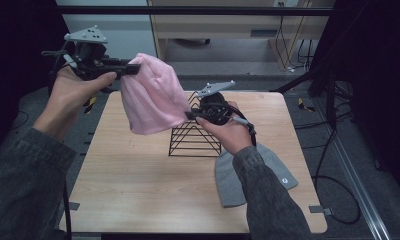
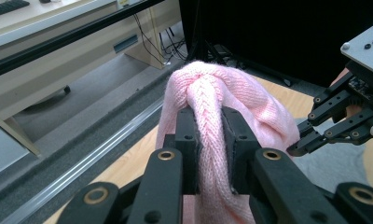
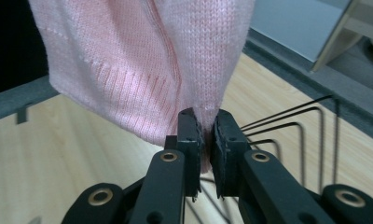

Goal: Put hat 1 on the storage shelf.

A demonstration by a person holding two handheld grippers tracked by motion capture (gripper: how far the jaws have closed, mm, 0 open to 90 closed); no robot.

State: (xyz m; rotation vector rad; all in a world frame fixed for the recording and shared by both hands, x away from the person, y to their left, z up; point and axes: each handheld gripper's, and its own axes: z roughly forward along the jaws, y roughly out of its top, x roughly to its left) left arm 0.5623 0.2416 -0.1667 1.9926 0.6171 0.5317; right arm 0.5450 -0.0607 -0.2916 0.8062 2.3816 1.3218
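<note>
Grey sleeves enter at six o'clock in the high view; the left claw (image 1: 133, 68), at ten o'clock, pinches the pink knitted hat (image 1: 150, 97) by its top, while the right claw (image 1: 189, 115) grips its lower edge above the black wire rack (image 1: 195, 137) on the bench (image 1: 138, 180). A grey hat (image 1: 233, 185) lies flat at five o'clock. Left gripper view: jaws clamp a bunched knit ridge. Right gripper view: jaws nearly meet on thin fabric. Soft, light and floppy, the hat will likely sag; the rim seems the surest hold.
</note>
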